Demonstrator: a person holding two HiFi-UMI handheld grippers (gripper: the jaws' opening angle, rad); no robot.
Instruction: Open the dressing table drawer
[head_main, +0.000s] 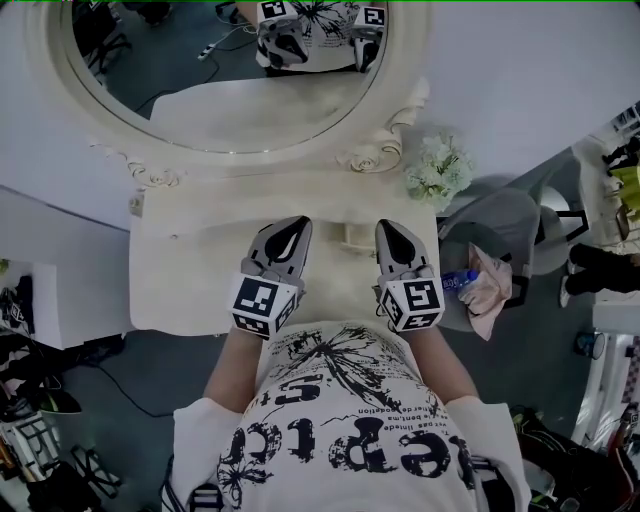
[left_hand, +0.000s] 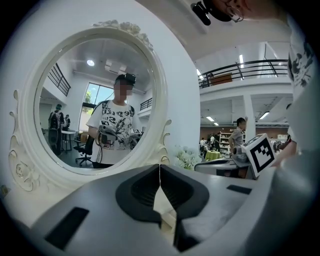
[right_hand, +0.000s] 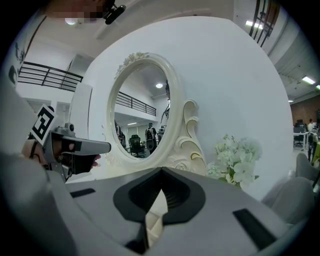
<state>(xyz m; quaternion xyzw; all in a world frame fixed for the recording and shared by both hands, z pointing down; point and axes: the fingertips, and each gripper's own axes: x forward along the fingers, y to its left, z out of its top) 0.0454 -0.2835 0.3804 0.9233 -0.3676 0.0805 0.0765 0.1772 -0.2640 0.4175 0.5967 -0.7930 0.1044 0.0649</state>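
The cream dressing table stands in front of me under its oval mirror. Its drawer front is hidden below the tabletop edge in the head view, and neither gripper view shows it. My left gripper hovers over the middle of the tabletop, jaws shut and empty. Its tips meet in the left gripper view, pointing at the mirror. Beside it to the right, my right gripper is also shut on nothing. Its closed tips face the mirror frame.
White flowers stand at the table's back right corner. A grey seat on the right holds a pink cloth and a bottle. A white cabinet is at the left, with cables on the floor.
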